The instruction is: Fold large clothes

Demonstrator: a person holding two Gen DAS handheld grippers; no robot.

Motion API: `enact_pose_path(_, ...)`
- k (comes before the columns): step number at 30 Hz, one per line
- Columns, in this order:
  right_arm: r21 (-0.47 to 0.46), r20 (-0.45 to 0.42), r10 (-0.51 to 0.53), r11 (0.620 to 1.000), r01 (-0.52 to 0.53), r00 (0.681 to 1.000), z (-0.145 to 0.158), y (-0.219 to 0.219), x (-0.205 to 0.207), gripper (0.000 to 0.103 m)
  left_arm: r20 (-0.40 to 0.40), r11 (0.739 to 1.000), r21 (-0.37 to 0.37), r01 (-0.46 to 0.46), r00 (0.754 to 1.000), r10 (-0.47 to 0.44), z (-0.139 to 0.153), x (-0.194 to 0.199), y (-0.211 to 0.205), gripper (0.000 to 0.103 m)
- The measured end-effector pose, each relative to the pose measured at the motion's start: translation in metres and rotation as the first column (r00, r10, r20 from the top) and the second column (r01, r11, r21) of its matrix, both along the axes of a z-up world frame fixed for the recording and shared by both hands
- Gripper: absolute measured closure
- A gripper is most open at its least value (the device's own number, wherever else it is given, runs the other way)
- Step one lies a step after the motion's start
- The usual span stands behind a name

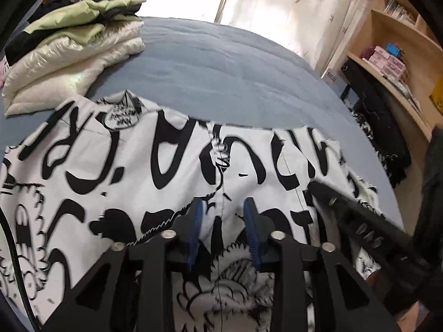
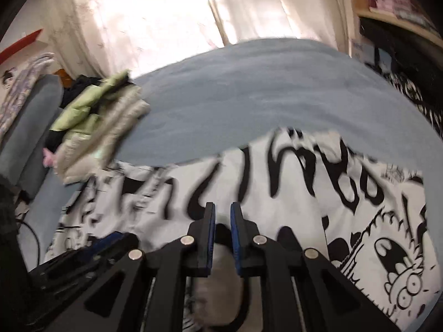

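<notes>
Nearest the lens in the left wrist view is the left gripper (image 1: 223,207), its blue-padded fingers (image 1: 196,221) spread apart above the printed cloth with nothing pinched between them. Under it lies the garment (image 1: 124,166), white with bold black lettering and cartoon figures, spread flat across the near part of the bed (image 1: 221,69), which has a grey-blue cover. To the far left on the bed sits a stack of folded jackets (image 1: 72,52), pale green on top of cream. To the right, the other tool's black body crosses the garment's edge, and beyond it stands a wooden shelf (image 1: 401,55) with small boxes.

In the right wrist view, the right gripper (image 2: 222,207) hovers over the same garment (image 2: 277,193). Its fingers (image 2: 210,221) stand close together with only a narrow gap, and no fabric is visibly caught there. The picture is blurred. Pale curtains (image 2: 166,13) hang behind the bed.
</notes>
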State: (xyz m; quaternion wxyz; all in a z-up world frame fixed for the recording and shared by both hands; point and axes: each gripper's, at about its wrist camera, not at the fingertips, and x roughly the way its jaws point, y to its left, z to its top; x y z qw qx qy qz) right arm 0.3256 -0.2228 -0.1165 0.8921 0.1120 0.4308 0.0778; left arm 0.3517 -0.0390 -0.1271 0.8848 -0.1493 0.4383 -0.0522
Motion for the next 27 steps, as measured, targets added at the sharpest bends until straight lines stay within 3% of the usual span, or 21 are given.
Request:
enact_pose_path(3,0.017,-0.041,0.029,0.999,-0.029,0.999,-0.034,-0.004,-0.004,0.092,-0.046,0.997,0.064,0.043,0.998,-0.040,-0.025,0.007,-0.008,0.067)
enact_pose_path(7,-0.001,0.006,0.058,0.998,-0.058,0.998,-0.039,-0.008,-0.030,0.092,-0.013,0.985,0.142,0.101,0.995,-0.100,-0.030,-0.003,-0.011,0.067)
enact_pose_path(14,0.001,-0.009,0.056,0.998,-0.056,0.998,-0.043,-0.019,-0.068,0.092,-0.006,0.973,0.206,0.109,0.994,-0.110,-0.030,-0.023,-0.004,0.067)
enact_pose_path(17,0.010,-0.044,0.049,0.999,-0.049,0.998,-0.041,-0.019,-0.075,0.092,-0.016,0.975,0.199,0.099,0.995,-0.098,-0.018,-0.035,0.003,0.067)
enact_pose_path(20,0.024,-0.090,0.019,1.000,-0.017,0.996,-0.033,-0.019,-0.079,0.091,0.024,0.980,0.180,0.089,0.995,-0.095,-0.003,-0.054,0.008,0.067)
enact_pose_path(23,0.023,-0.032,0.039,0.999,-0.038,0.999,-0.015,-0.006,-0.094,0.091,0.052,0.983,0.165,0.083,0.994,-0.092,0.005,-0.074,0.010,0.067)
enact_pose_path(27,0.007,0.008,0.133,0.991,-0.133,0.991,-0.007,0.025,-0.101,0.089,-0.005,0.984,0.172,0.046,0.999,-0.046,-0.010,-0.077,0.013,0.067)
